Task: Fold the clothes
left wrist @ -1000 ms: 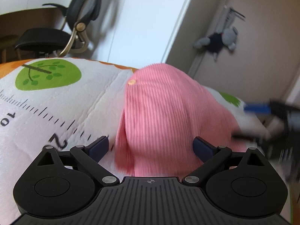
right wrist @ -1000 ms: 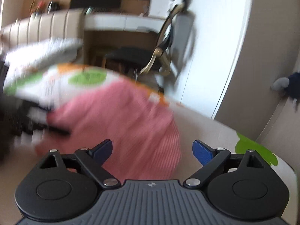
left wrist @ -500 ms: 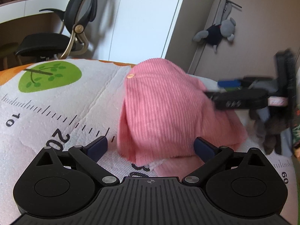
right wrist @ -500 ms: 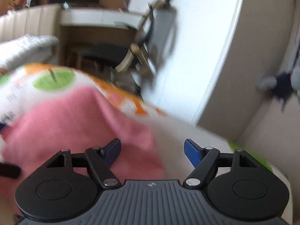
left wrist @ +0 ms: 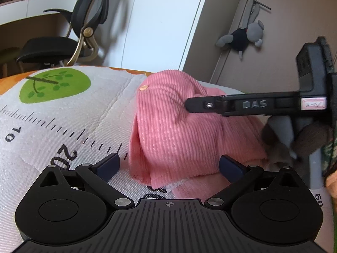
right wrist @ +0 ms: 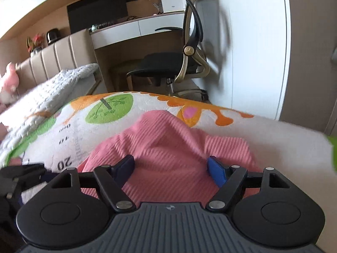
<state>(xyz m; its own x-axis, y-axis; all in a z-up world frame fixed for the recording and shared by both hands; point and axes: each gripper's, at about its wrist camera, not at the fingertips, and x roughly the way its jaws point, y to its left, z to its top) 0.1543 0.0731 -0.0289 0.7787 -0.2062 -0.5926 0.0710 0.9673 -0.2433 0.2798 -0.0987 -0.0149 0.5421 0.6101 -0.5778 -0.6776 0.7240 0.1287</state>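
Pink garment (left wrist: 174, 130) bunched on quilt (left wrist: 63, 113)

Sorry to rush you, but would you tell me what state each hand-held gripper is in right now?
Left hand-held gripper: open, holding nothing; the pink ribbed garment lies just ahead.
Right hand-held gripper: open over the garment, pads not pressing it.

So I'm working over a bed (left wrist: 63, 130) covered by a white quilted blanket (right wrist: 273, 135) printed with green trees, orange trim and a ruler scale. A bunched-up pink ribbed garment (left wrist: 172, 130) sits directly on it, rising in a hump.
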